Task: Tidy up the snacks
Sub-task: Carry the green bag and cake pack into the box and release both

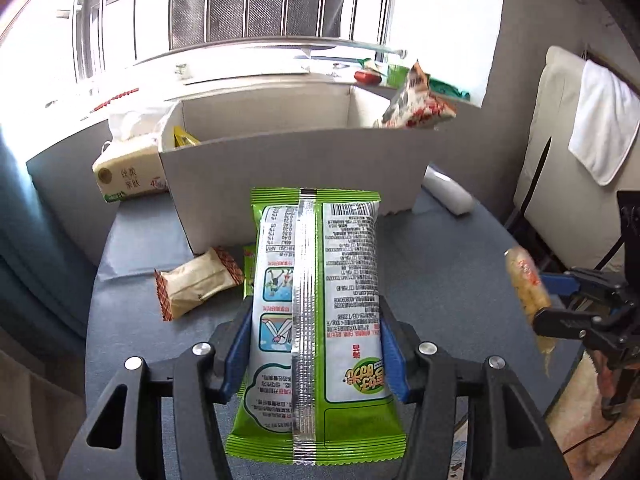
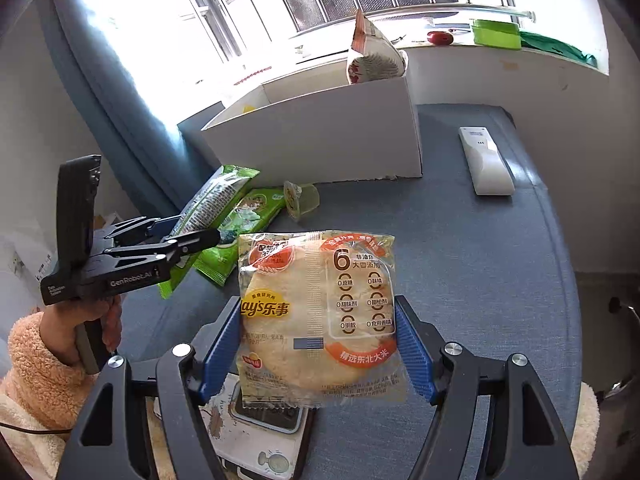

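Note:
My left gripper [image 1: 316, 344] is shut on a long green snack packet [image 1: 316, 300], back side up and lifted off the table; the right wrist view shows this gripper [image 2: 188, 236] holding the packet [image 2: 216, 196] tilted. My right gripper [image 2: 318, 340] is shut on a clear Lay's rice-cracker packet [image 2: 316, 320], its blue pads pressing both edges. A white cardboard box [image 1: 296, 168] stands behind, with a red-and-white snack bag [image 2: 372, 56] sticking out of its right end. On the table lie a beige packet [image 1: 196, 284], a second green packet [image 2: 240, 224] and a jelly cup [image 2: 300, 198].
A tissue pack [image 1: 128, 176] sits left of the box and a white remote [image 2: 486, 164] lies to its right. A small scale-like device [image 2: 260, 440] is under my right gripper. A hand in a fuzzy sleeve [image 2: 40, 360] holds the left gripper. The windowsill carries green items [image 2: 496, 34].

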A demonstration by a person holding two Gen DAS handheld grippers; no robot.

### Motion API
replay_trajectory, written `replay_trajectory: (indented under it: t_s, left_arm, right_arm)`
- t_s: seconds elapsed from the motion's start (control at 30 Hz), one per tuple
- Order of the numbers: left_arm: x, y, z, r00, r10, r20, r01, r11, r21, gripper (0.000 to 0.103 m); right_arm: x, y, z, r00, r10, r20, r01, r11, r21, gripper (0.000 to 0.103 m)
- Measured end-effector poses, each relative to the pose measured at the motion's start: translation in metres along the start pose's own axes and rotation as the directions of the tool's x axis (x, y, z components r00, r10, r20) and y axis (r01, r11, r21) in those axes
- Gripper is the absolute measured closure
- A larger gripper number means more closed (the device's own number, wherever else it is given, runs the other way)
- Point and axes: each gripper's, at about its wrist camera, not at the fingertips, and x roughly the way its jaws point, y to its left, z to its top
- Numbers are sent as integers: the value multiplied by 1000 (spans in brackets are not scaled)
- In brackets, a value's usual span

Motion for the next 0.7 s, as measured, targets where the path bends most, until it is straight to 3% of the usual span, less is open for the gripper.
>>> replay_trajectory:
  t_s: [0.13, 0.23, 0.37, 0.5, 0.7]
  left_arm:
    - [-22, 18, 24, 994, -52, 93, 59, 995, -75, 43]
    - [-31, 29, 48, 984, -18, 177, 40, 992, -122, 43]
    - [-29, 41, 88, 968, -25, 248, 58, 990, -126, 43]
    - [-13, 57, 130, 961, -22, 277, 68, 985, -161, 43]
    - [24, 66, 181, 963, -13, 269, 63, 982, -179, 40]
  right_arm:
    - [2, 9, 20, 998, 61, 22, -61, 998, -9, 26]
    - [-1, 17, 48, 992, 108, 63, -107, 994, -24, 26]
    - [-10, 29, 105, 972, 171, 159, -167, 985, -35, 26]
    - [-6, 30, 170, 962, 147, 229, -152, 988, 7, 26]
    - [24, 25, 251, 973, 67, 222, -79, 996, 49, 26]
